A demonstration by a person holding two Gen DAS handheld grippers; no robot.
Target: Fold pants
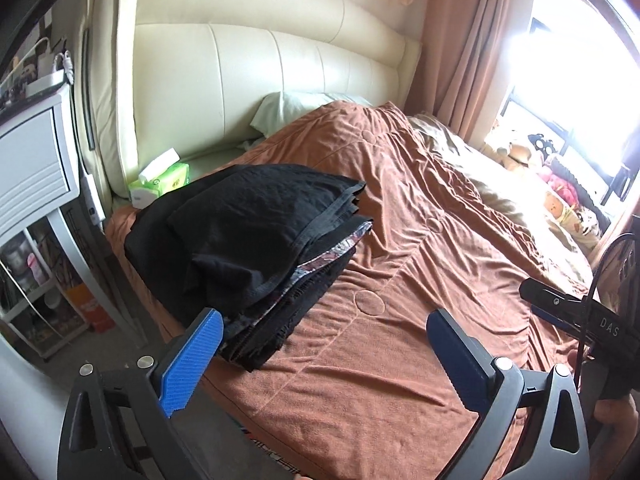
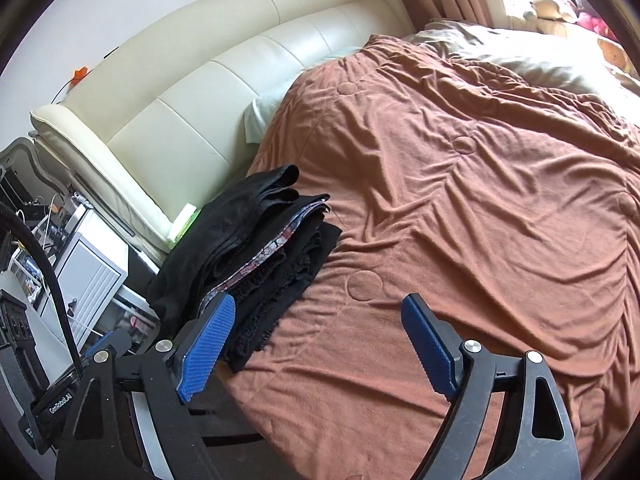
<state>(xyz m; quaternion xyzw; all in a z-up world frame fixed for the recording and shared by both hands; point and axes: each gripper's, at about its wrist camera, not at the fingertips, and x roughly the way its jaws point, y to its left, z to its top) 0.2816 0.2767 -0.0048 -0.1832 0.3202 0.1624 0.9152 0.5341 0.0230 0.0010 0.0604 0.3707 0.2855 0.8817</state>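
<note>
I have both grippers up over the near edge of the bed point(image 1: 400, 264) right now. My left gripper point(image 1: 324, 356) stands with its jaws spread wide, blue pads point(image 1: 192, 360) facing each other across bare rust-brown bedspread point(image 1: 420, 208) — nothing between them, nothing held. My right gripper point(image 2: 320, 344) is the same story: jaws well apart, only bedspread in the gap, empty.

The folded pants point(image 1: 256, 216) lie on top of a stack of dark clothes point(image 2: 276, 256) at the left corner of the bed, close to the headboard end. From the left wrist view the black top piece sits flat, edges roughly squared, with a strip of patterned fabric point(image 1: 332, 252) peeking out lower in the pile. The stack reaches down to just behind my left gripper's left finger in that view; whether they touch I cannot tell. In the right wrist view the pile shows side-on, layer over layer, just behind the right gripper's left pad point(image 2: 208, 348).

Beyond the stack — a green tissue pack point(image 1: 164, 182) against the cream padded headboard point(image 1: 248, 80), and a pale pillow point(image 1: 288, 108) tucked under the bedspread's top edge. A white nightstand point(image 1: 36, 160) stands left of the bed. Curtains point(image 1: 460, 40) and a bright window point(image 1: 576, 52) sit far right, with plush toys point(image 1: 520, 150) on the sill.
</note>
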